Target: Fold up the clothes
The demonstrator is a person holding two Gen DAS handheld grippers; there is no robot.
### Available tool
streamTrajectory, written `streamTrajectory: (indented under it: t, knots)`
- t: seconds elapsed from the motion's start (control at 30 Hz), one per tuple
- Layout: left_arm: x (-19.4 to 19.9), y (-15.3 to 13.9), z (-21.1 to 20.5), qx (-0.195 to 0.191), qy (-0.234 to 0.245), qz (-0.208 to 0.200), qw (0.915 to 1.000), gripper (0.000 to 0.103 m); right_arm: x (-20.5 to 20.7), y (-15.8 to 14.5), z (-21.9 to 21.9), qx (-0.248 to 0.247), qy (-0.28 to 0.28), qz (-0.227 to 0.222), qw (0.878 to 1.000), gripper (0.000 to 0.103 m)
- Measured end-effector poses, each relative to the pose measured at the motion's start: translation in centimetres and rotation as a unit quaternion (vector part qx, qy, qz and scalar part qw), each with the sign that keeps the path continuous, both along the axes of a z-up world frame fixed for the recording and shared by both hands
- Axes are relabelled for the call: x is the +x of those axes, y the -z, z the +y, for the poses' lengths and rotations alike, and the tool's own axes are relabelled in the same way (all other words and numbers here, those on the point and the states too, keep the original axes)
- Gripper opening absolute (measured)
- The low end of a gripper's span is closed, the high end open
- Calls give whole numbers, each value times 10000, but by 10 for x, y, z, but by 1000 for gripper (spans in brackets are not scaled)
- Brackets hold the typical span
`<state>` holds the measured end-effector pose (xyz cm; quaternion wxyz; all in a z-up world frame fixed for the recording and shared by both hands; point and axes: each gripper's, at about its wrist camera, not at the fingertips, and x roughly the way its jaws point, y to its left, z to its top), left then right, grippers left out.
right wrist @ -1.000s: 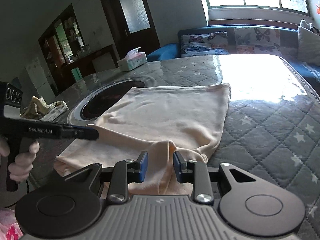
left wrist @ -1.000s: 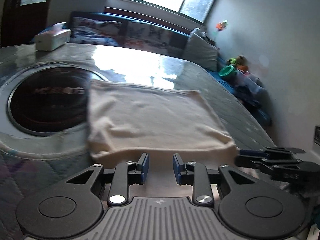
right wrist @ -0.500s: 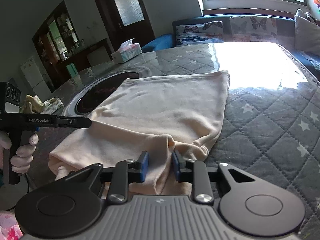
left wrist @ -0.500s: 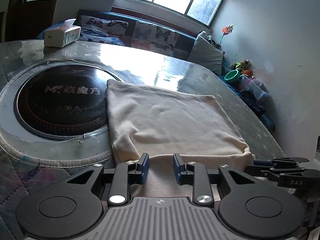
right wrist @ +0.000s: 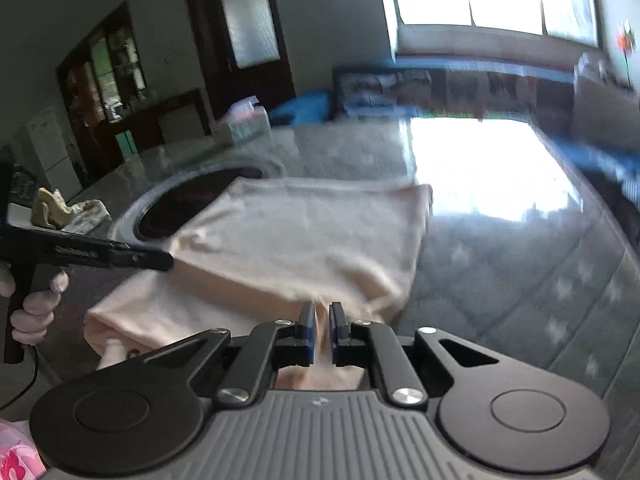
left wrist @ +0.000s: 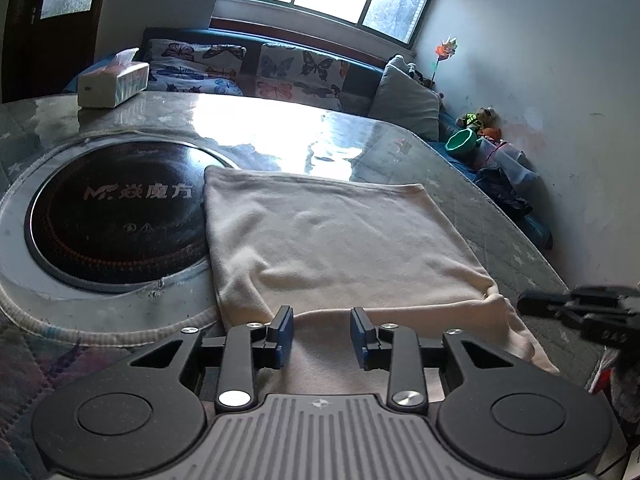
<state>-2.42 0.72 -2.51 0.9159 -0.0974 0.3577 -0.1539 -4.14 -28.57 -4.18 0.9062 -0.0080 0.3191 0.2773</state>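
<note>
Quilted counter (left wrist: 460, 184) carries the cream garment (left wrist: 320, 240); its near edge lies under the gaping, empty left tongs (left wrist: 321, 334), while the right tongs (right wrist: 319, 334) pinch, seemingly, its near right corner.

Cloth: cream garment (right wrist: 304, 236), folded, flat on quilted grey table cover (right wrist: 520, 280).
Right gripper (right wrist: 319, 330): jaws nearly together, pinching a raised fold at the garment's near edge.
Left gripper (right wrist: 160, 260): at left, tip over the garment's edge; held by a hand (right wrist: 34, 308).
Focus: blurred.
</note>
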Motion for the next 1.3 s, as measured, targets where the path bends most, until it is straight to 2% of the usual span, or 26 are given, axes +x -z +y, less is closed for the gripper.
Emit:
streamTrajectory:
  t: [0.17,0.27,0.43,0.57,0.77,1.0,1.17,1.3]
  knots:
    - [1,1,-6,75,68,-11,9999,39,12,2,21,39,-334,-94,9994,7]
    - [2,4,-5,109,66,13,9999,39,19,16,32,-196,-413,-92,9989,7]
    - [1,5,-5,146,114,-1,9998,41,19,24,27,-235,-420,34,9988,5]
    - [-4,2,-6,214,176,-90,9996,45,3,15,24,-259,-630,-15,9977,7]
    - [-16,2,-14,641,341,-260,9970,45,-16,23,17,-442,-839,193,9953,7]
    - [-43,-8,-28,928,766,-489,9915,46,-26,10,25,-350,-1029,-35,9941,13]
    - [-58,2,-47,1232,1042,-530,9855,46,-28,17,43,-426,-1288,-12,9907,13]
    - [-66,9,-50,1304,1012,-533,9848,46,-31,22,56,-496,-1475,-20,9878,13]
